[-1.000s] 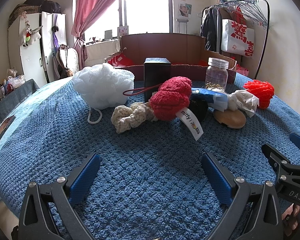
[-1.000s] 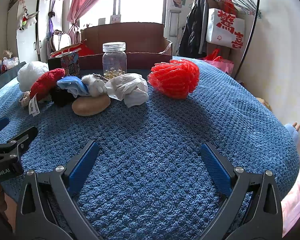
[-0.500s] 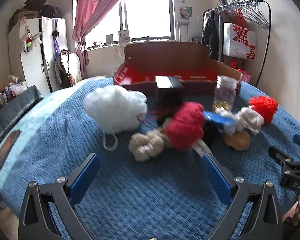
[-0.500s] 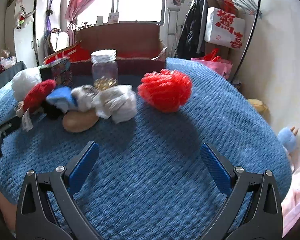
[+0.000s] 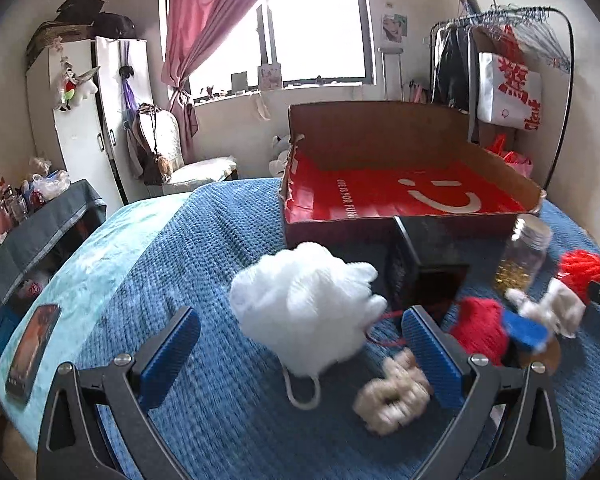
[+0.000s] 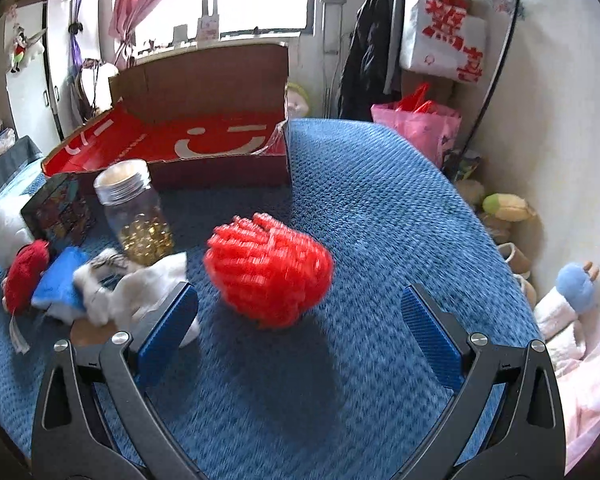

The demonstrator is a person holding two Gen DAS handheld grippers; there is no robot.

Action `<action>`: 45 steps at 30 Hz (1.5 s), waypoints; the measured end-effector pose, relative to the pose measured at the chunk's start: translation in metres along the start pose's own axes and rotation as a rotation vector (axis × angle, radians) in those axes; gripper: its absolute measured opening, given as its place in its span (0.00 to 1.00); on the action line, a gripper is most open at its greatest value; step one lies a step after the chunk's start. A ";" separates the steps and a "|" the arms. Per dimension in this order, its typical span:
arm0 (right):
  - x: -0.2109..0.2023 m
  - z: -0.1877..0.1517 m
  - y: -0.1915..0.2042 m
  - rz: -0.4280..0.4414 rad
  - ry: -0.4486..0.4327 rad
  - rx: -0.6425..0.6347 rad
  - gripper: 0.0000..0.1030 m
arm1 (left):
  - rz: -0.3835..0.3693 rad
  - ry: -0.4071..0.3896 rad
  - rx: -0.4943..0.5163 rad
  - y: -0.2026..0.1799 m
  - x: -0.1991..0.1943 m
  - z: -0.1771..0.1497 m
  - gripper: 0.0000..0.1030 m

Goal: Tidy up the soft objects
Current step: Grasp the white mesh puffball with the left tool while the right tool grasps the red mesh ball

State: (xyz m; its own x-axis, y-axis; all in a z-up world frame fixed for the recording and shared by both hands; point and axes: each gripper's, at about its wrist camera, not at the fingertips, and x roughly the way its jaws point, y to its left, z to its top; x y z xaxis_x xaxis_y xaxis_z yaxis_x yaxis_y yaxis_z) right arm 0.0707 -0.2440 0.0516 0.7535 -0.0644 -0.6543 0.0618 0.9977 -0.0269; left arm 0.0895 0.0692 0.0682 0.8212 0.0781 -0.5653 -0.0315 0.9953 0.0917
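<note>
A white mesh bath puff (image 5: 306, 306) lies on the blue blanket (image 5: 204, 248), framed between the fingers of my left gripper (image 5: 300, 354), which is open and empty above it. A cream knitted piece (image 5: 392, 394), a red knitted toy (image 5: 480, 330) and a blue cloth (image 5: 526, 330) lie to its right. In the right wrist view a red mesh puff (image 6: 268, 270) sits ahead of my right gripper (image 6: 300, 334), also open and empty. White cloth (image 6: 140, 294), the blue cloth (image 6: 60, 284) and the red toy (image 6: 28, 268) lie at the left.
An open cardboard box with a red lining (image 5: 404, 196) stands at the back of the bed. A glass jar of gold beads (image 6: 134, 212) and a dark box (image 6: 58, 212) stand before it. A phone (image 5: 32, 352) lies at the bed's left edge. Plush toys (image 6: 572, 292) lie off the right side.
Both grippers have risen and tilted down, so the piles look lower and the box interior shows. The left one now centres on the white puff, the right one on the red puff.
</note>
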 end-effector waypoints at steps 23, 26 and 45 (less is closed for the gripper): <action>-0.007 0.013 0.020 0.196 -0.022 -0.090 0.42 | -0.150 0.130 -0.049 0.020 0.011 -0.008 0.40; -0.004 0.014 0.016 0.185 -0.016 -0.082 0.42 | -0.134 0.132 -0.040 0.021 0.011 -0.002 0.39; 0.022 0.070 0.001 0.091 -0.062 -0.164 0.42 | -0.102 0.036 0.058 0.037 0.032 0.076 0.39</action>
State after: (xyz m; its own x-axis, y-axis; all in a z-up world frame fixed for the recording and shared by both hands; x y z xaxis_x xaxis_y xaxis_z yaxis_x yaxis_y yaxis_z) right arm 0.1334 -0.2462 0.0902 0.7903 0.0299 -0.6120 -0.1116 0.9891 -0.0957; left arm 0.1580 0.1041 0.1153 0.7975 -0.0203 -0.6029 0.0850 0.9932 0.0790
